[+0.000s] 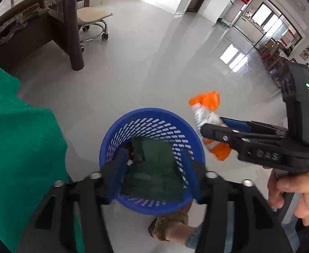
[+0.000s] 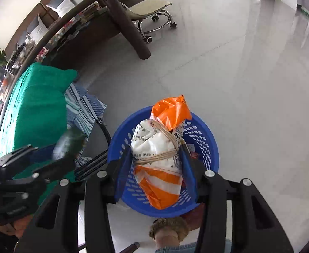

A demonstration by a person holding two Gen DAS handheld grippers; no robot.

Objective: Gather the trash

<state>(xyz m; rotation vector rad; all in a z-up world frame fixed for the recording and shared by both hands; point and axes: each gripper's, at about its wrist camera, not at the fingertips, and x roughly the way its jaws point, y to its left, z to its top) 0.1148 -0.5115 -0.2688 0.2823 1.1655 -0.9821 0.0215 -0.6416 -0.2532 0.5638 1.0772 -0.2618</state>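
Pale glossy floor tiles, both pairs of fingers poised over the blue basket.

Right fingers, part open, bracket the orange-and-white string-tied packet; whether they press it I cannot tell. Its long axis runs along them, directly over the basket's mouth. Left fingers, part open, flank a dark green packet at the basket's mouth; contact unclear. Each hand sits above the basket, so either packet, in my judgement, need only drop straight down.
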